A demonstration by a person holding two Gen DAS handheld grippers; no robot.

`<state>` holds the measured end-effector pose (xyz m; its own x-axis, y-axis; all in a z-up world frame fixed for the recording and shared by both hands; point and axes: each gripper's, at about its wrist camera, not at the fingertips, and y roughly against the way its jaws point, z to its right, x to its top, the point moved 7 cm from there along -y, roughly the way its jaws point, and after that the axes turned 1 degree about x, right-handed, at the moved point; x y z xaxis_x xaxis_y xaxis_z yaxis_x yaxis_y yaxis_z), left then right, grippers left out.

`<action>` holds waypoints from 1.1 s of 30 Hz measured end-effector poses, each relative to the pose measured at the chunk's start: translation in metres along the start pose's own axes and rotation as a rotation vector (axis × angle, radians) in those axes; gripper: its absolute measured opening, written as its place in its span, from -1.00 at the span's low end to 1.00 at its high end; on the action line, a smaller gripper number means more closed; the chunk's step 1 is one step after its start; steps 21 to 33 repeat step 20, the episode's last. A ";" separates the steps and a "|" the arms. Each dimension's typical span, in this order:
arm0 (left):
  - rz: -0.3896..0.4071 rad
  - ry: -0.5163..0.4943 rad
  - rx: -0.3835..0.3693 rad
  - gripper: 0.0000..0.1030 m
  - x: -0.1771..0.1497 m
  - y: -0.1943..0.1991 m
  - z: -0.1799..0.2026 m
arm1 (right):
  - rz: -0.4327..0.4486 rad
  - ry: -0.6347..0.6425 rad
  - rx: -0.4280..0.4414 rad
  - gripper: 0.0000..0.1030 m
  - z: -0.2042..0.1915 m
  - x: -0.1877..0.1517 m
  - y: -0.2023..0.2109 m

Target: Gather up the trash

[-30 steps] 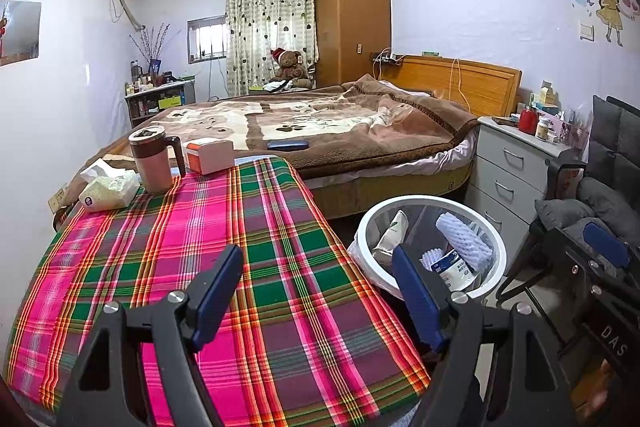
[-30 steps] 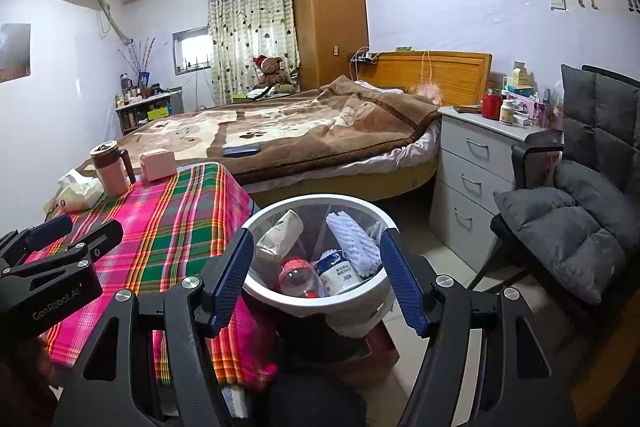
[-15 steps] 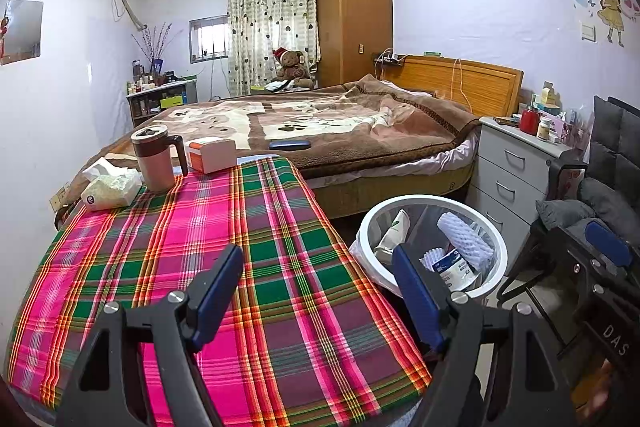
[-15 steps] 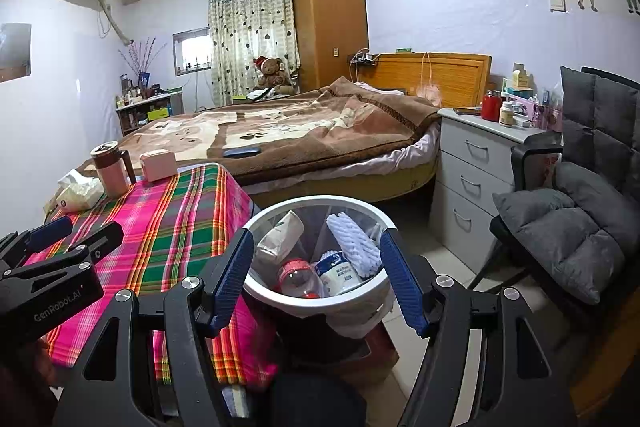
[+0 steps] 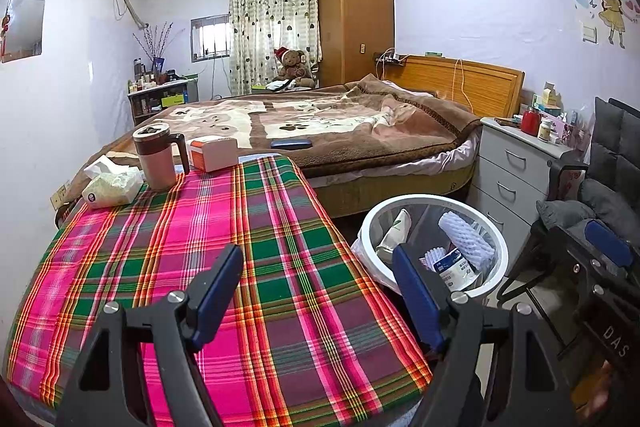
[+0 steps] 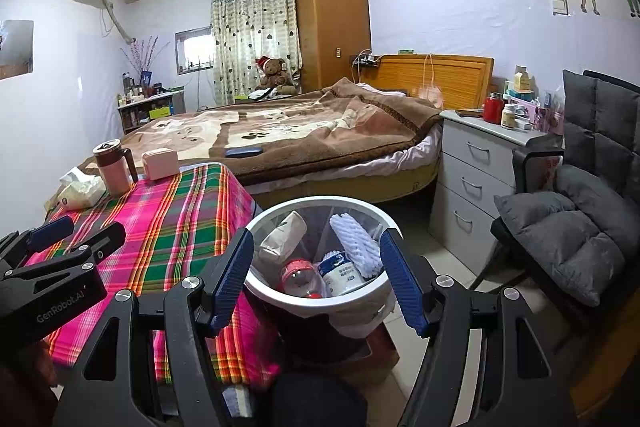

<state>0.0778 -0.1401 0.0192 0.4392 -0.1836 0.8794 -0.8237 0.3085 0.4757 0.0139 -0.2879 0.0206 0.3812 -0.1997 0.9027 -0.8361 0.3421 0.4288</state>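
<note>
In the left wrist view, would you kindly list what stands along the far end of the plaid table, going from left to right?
Tissue pack → brown mug → small white box.

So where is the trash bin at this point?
The trash bin stands on the floor just off the right edge of the plaid table, at the foot of the bed, framed between the open right gripper fingers.

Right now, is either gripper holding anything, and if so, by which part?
Nothing is held. The left gripper is open over the plaid table, and the right gripper is open above the trash bin.
</note>
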 end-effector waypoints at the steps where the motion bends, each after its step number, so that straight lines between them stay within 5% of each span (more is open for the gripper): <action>1: -0.001 0.001 -0.001 0.52 0.000 0.000 0.000 | 0.000 0.000 0.000 0.30 0.000 0.000 0.000; 33: -0.003 0.010 0.007 0.52 -0.002 -0.001 -0.003 | -0.010 0.003 0.003 0.30 -0.004 -0.002 0.000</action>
